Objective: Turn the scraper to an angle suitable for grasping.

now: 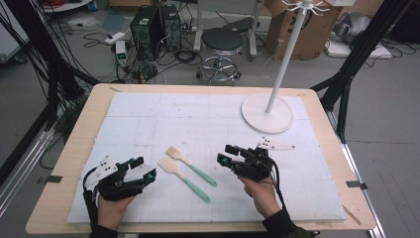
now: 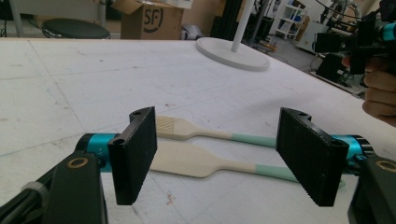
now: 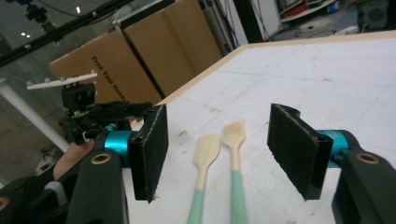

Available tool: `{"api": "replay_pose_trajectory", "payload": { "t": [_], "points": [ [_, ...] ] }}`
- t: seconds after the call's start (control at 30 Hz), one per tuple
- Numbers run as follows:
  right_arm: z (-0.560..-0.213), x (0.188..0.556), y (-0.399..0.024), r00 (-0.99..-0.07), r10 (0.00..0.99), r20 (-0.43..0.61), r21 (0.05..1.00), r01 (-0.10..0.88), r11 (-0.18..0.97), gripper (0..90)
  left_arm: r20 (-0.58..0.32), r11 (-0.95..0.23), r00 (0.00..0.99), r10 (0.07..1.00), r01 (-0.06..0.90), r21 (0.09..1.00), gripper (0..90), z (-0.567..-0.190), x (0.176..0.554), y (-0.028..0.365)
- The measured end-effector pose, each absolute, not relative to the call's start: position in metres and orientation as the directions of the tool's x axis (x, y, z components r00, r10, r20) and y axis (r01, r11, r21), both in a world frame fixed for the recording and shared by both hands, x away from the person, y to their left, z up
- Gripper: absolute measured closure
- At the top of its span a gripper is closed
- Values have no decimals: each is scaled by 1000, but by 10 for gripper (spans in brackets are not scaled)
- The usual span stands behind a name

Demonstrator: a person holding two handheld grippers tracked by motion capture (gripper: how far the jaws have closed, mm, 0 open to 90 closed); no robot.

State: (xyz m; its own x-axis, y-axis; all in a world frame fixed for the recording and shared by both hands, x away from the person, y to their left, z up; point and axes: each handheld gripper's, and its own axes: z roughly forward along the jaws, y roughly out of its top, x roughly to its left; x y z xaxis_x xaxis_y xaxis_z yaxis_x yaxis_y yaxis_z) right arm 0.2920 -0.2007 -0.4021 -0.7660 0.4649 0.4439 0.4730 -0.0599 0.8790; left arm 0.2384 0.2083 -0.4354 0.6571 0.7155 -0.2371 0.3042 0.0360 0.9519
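- Two utensils lie side by side near the middle of the worktop (image 1: 124, 106), between the two hands: a spatula (image 1: 182, 178) and a brush (image 1: 190, 164), both with pale wooden heads and mint-green handles. Heads point to about 10 o'clock in the high view, handles to 4 o'clock.
- Left hand-held gripper (image 1: 143, 168): jaws wide, nothing between the pads; sits at 9 o'clock of the pair, aimed at the heads.
- Right hand-held gripper (image 1: 227, 154): jaws moderately wide, empty; hovers at 3 o'clock of the pair, near the handle ends.
- Step in hand, by my reading: approach for a pick. Best to come down over one handle only, pads square across it, clear of its neighbour, since the two lie just beside each other.
- Spatula head flat, smooth, rounded; brush head ribbed, squarer. Handles slim, likely slippery.
- White stand (image 1: 267, 112) at 1 o'clock, well apart.
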Motion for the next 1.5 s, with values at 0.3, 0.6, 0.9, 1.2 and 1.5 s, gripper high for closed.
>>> {"api": "replay_pose_trajectory", "payload": {
  "t": [0.3, 0.6, 0.9, 1.2, 1.5],
  "points": [
    [-413, 293, -179, -773, 422, 474, 853, 523, -2, 509, -237, 36, 655, 718, 304, 952, 300, -435, 238, 208],
    [-427, 292, -155, -780, 389, 490, 824, 560, 87, 768, -236, 36, 656, 717, 304, 952, 300, -435, 238, 209],
    [-434, 298, -137, -750, 394, 531, 777, 617, 127, 897, -235, 38, 654, 719, 301, 953, 299, -435, 238, 209],
    [-445, 289, -115, -763, 392, 514, 734, 628, 260, 898, -235, 39, 654, 719, 300, 953, 300, -434, 238, 209],
    [-454, 274, -116, -759, 432, 487, 699, 635, 328, 900, -235, 37, 658, 716, 301, 953, 300, -435, 238, 209]
  ]
}}
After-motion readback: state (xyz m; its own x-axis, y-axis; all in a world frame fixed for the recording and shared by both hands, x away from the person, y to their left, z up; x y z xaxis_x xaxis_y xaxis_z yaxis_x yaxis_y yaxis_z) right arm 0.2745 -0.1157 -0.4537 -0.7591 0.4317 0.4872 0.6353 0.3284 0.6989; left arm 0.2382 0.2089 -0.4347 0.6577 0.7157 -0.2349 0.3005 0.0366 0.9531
